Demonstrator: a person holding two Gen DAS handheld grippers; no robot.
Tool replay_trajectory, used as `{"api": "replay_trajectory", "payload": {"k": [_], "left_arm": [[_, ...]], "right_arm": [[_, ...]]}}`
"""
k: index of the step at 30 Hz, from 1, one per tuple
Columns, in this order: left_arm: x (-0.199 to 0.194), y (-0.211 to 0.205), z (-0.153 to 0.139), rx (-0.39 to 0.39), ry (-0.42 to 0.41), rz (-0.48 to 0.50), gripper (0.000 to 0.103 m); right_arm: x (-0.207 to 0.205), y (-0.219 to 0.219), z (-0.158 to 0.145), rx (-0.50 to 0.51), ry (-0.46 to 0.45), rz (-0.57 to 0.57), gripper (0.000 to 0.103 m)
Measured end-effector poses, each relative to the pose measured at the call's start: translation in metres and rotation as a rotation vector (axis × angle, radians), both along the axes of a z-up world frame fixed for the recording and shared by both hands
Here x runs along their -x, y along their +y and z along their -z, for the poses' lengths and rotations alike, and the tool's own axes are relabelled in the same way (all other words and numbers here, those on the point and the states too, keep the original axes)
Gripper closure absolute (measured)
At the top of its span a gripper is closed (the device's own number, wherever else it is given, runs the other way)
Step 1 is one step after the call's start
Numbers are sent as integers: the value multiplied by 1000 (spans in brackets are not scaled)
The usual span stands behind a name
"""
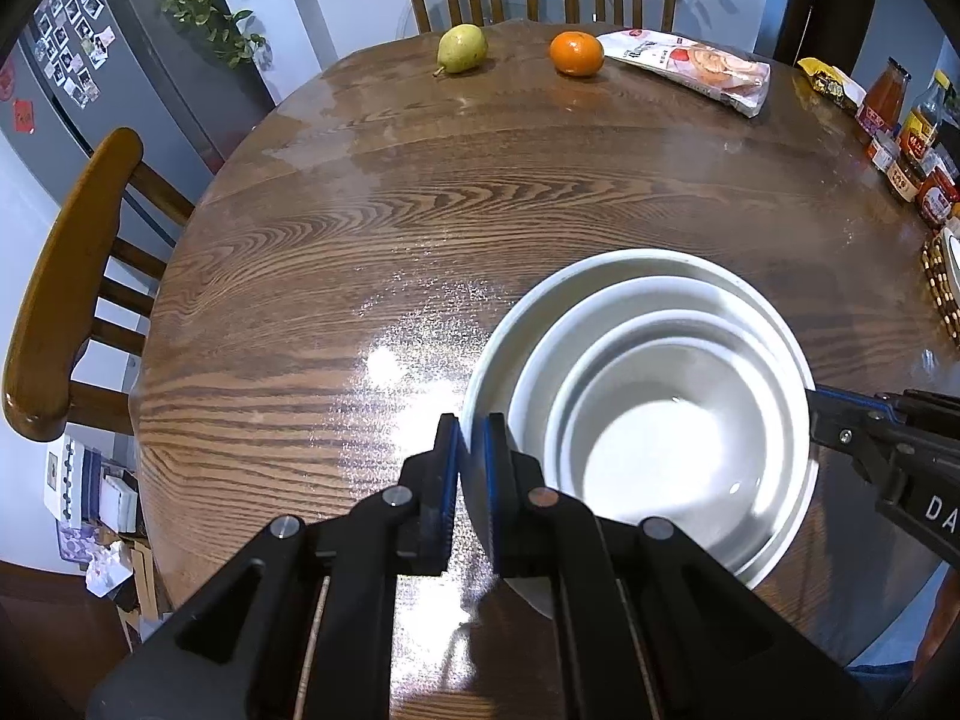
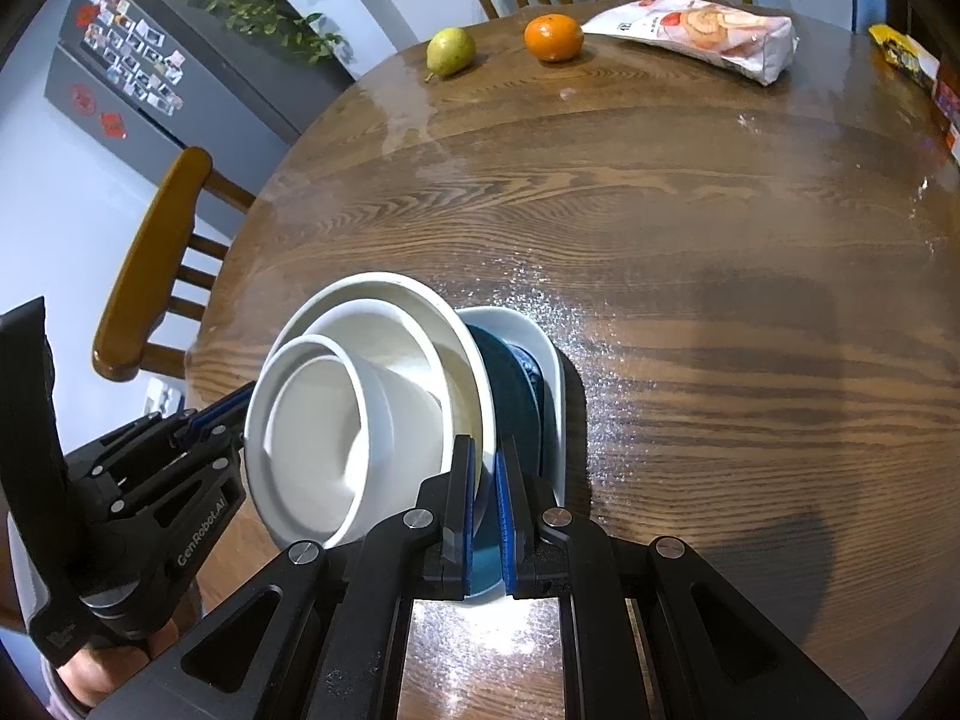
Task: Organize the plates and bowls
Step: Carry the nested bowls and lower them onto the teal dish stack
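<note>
Three white bowls sit nested: a large bowl (image 1: 501, 354), a middle one (image 1: 540, 372) and a small one (image 1: 648, 450). My left gripper (image 1: 471, 438) is shut on the large bowl's left rim. My right gripper (image 1: 810, 414) reaches the stack's right side. In the right wrist view the large bowl (image 2: 384, 288) rests on a teal plate (image 2: 510, 378) inside a white dish (image 2: 540, 348), the whole stack tilted. My right gripper (image 2: 485, 456) is shut, with the white rim and teal edge between its pads. My left gripper (image 2: 240, 408) holds the far side.
On the round wooden table (image 1: 360, 210), a pear (image 1: 461, 48), an orange (image 1: 576, 53) and a snack bag (image 1: 690, 69) lie at the far edge. Bottles and jars (image 1: 900, 132) crowd the right edge beside a woven mat (image 1: 942, 282). A chair (image 1: 66, 276) stands left.
</note>
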State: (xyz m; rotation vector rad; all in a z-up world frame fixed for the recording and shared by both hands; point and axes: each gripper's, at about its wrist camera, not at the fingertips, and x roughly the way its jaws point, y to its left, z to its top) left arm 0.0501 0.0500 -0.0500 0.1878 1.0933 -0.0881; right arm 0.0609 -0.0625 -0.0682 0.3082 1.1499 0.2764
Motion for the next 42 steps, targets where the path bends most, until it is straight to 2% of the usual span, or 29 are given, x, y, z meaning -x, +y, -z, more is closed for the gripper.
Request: {"api": "replay_trajectory", "payload": {"k": [20,42], "left_arm": [[-2,0,2,-3,-40,3,100],[5,1,3,1,-84,-2,100]], "right_arm": [[-1,3,-1,28,-29,9,92],[6,13,-4,129,-108,20,92]]}}
